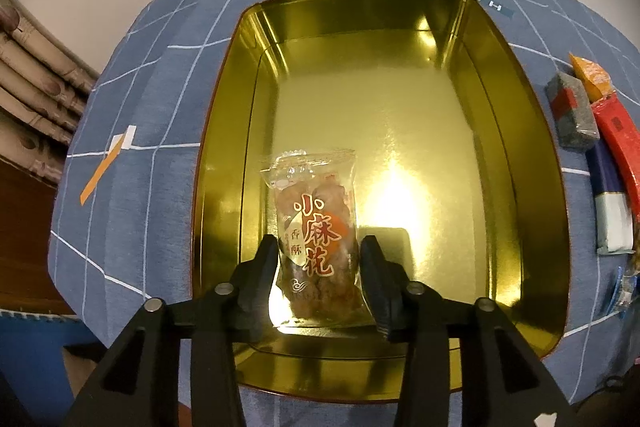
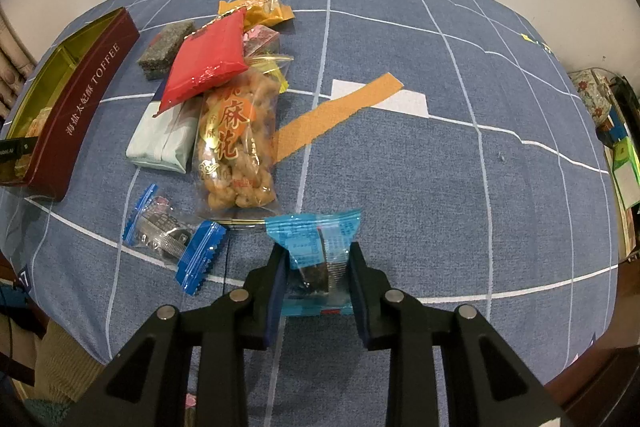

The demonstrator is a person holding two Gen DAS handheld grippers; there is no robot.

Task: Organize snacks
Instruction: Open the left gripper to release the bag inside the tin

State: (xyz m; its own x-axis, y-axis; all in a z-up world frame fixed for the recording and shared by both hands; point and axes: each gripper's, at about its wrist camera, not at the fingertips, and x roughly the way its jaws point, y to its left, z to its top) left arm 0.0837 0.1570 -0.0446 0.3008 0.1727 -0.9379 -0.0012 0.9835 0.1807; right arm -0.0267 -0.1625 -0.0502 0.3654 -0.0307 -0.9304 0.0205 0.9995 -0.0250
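My left gripper is shut on a clear packet of fried dough twists with red lettering, held over the near end of the open gold tin. In the right wrist view the tin shows its maroon side at far left. My right gripper is shut on a blue-wrapped candy, just above the blue cloth. A pile of snacks lies ahead-left: a larger dough-twist bag, a red packet, a pale green pack, a grey bar, an orange packet.
A blue-ended clear candy wrapper lies left of my right gripper. The blue grid-patterned cloth covers the table. In the left wrist view several snacks, among them a grey bar and a red packet, lie right of the tin.
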